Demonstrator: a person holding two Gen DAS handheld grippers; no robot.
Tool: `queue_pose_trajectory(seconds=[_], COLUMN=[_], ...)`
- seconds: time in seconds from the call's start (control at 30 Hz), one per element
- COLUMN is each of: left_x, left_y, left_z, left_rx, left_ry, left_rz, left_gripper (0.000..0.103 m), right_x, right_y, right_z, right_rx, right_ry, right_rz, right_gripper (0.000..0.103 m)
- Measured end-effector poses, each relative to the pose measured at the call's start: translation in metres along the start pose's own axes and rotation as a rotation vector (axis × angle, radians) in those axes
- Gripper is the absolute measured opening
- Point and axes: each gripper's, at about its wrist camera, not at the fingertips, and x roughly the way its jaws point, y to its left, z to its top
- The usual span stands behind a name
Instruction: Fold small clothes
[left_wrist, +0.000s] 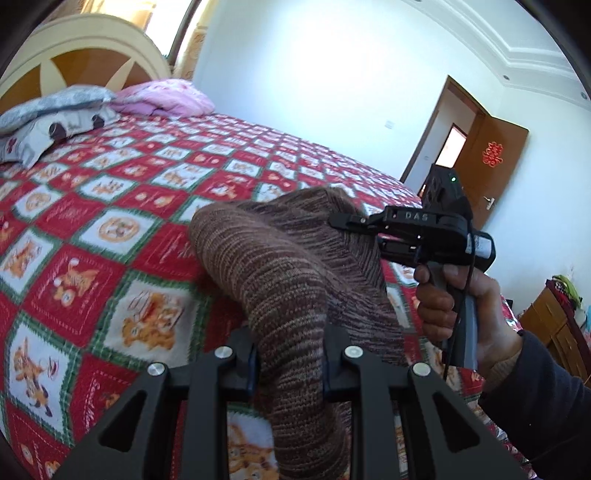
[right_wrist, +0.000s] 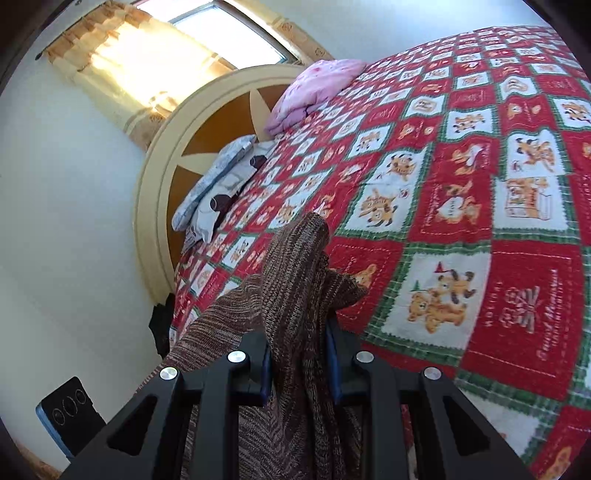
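A brown striped knit garment hangs lifted above the red patterned bedspread. My left gripper is shut on one bunched edge of it, at the bottom of the left wrist view. My right gripper shows there at the right, held in a hand, clamped on the garment's other upper edge. In the right wrist view my right gripper is shut on a thick fold of the same garment, which rises between the jaws and drapes down to the left.
The bedspread covers a large bed. A grey pillow and a pink pillow lie by the cream headboard. A door and a wooden cabinet stand to the right. A phone sits low left.
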Motion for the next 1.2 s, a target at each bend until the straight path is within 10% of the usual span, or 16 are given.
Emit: queue_pose_trajectory(seconds=[1.2], left_x=[0.008], left_y=[0.026], left_z=[-0.021], left_rx=[-0.099], left_ry=[0.068], left_rz=[0.062], left_gripper=[0.044], right_x=[0.005], right_y=[-0.037], right_z=[-0.034], right_rx=[0.031], right_ry=[0.047], right_rz=[-0.142], right_gripper=[0.028])
